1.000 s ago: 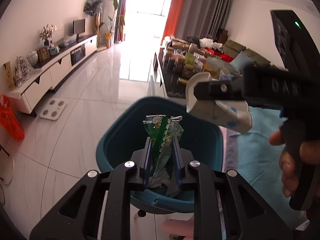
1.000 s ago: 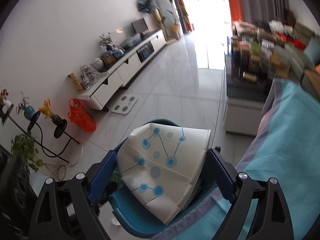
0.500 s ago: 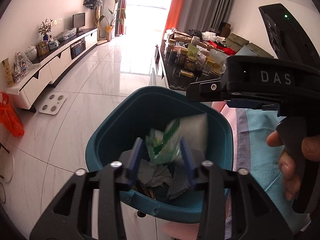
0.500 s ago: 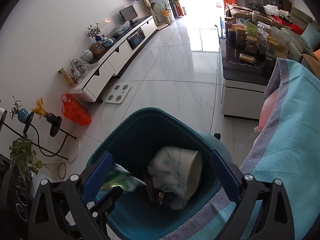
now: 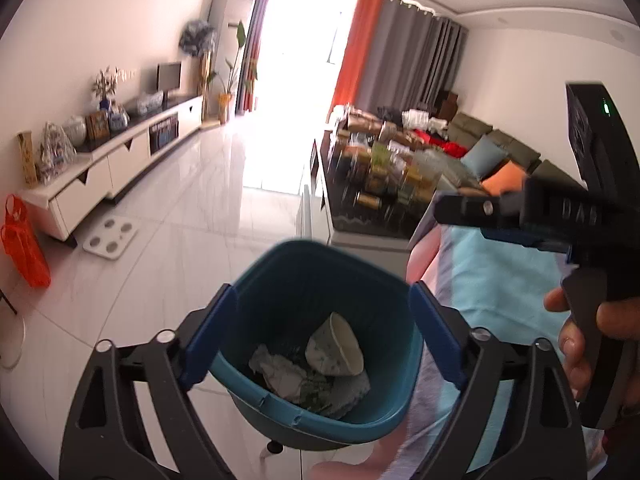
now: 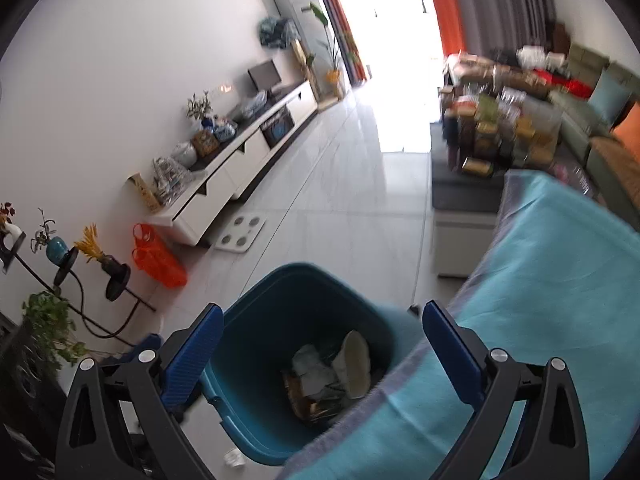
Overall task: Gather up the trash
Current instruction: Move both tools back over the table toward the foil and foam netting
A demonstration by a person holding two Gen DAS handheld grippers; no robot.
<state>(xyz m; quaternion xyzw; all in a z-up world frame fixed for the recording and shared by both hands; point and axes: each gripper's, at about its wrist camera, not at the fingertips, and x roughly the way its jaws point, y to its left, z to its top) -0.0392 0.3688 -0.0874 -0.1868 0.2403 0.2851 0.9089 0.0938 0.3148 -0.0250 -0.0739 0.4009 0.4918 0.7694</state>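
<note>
- We see the left gripper above the near rim of the teal bin; its jaws are opening, wide apart, and nothing is between them.
- The right gripper is also over the bin, with its blue pads spread fully and no thing in its grasp.
- In the left wrist view, the person's right hand holds the handle of the right gripper, to the right of the bin.
- The trash lies on the bottom of the bin: a paper cup with blue marks, tipped on its side, and beside it a crumpled wrapper.
- Just beside the bin, on its right, is a teal cloth with a grey edge.
- Behind the bin, on the white floor, lies a white scale.
- Left of the bin, further away, stands an orange bag near a long white cabinet.
- Far behind the bin we see a low table crowded with jars, and orange curtains at the bright window.
</note>
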